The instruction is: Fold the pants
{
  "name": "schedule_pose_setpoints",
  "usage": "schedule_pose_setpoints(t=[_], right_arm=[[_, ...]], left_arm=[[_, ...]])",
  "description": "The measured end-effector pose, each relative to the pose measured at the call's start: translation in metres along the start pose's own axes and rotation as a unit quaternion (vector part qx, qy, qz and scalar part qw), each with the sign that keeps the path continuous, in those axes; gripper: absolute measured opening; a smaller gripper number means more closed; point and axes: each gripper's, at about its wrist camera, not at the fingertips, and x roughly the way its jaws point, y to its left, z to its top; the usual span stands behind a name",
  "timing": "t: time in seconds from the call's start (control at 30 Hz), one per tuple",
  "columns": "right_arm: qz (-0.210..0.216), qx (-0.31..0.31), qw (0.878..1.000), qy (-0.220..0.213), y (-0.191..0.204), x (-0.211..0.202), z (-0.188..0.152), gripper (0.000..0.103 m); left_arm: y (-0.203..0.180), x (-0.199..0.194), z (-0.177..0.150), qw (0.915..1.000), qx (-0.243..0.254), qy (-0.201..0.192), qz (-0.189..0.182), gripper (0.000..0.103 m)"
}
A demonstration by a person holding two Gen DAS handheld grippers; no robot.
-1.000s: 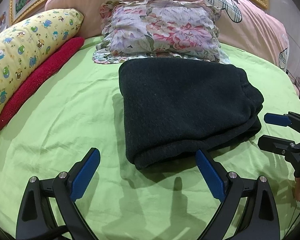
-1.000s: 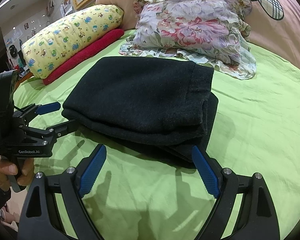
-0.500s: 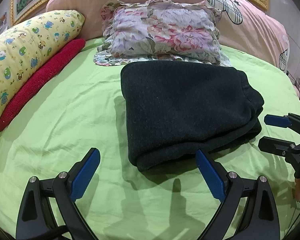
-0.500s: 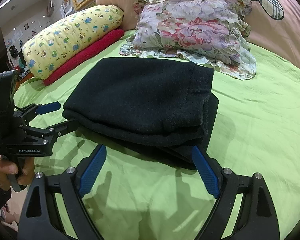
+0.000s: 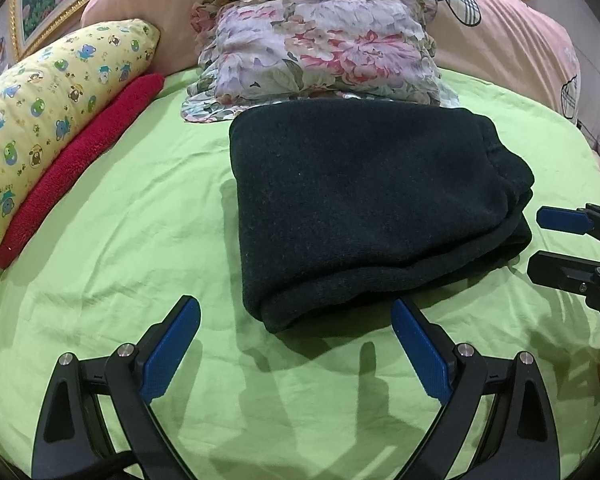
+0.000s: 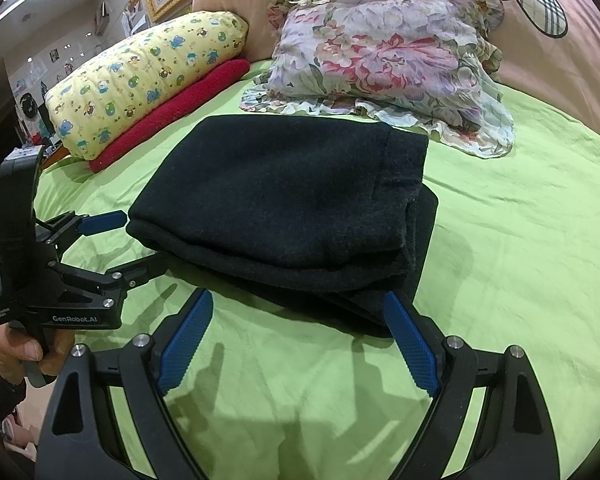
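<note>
Pants (image 5: 372, 208), soft and thick, folded ahead of both wide-open, empty grippers (image 5: 296, 344) (image 6: 298, 332); best pinched at near edge.

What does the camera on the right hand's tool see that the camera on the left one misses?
Only the right wrist view shows the hand gripping the left gripper from the side, and the room wall with pictures. Only the left wrist view shows the right gripper entering from the edge. Both share the folded black pants on the green sheet, the floral pillow, yellow pillow and red towel.
</note>
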Motion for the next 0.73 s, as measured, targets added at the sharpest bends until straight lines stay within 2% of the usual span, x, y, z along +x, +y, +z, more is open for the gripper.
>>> schedule_pose_setpoints(t=[0.3,0.57,0.73], right_arm=[[0.002,0.002,1.0,-0.002,-0.001,-0.001,0.0,0.088],[0.002,0.01,1.0,-0.016,-0.003,-0.009,0.002,0.088],[0.002,0.01,1.0,-0.024,-0.004,-0.015,0.005,0.088]], left_arm=[[0.003,0.001,0.005,0.9999,-0.013,0.001,-0.006,0.097],[0.007,-0.008,0.014,0.9991,-0.023,-0.034,0.009,0.097],[0.008,-0.015,0.018,0.9991,-0.027,-0.034,0.003,0.097]])
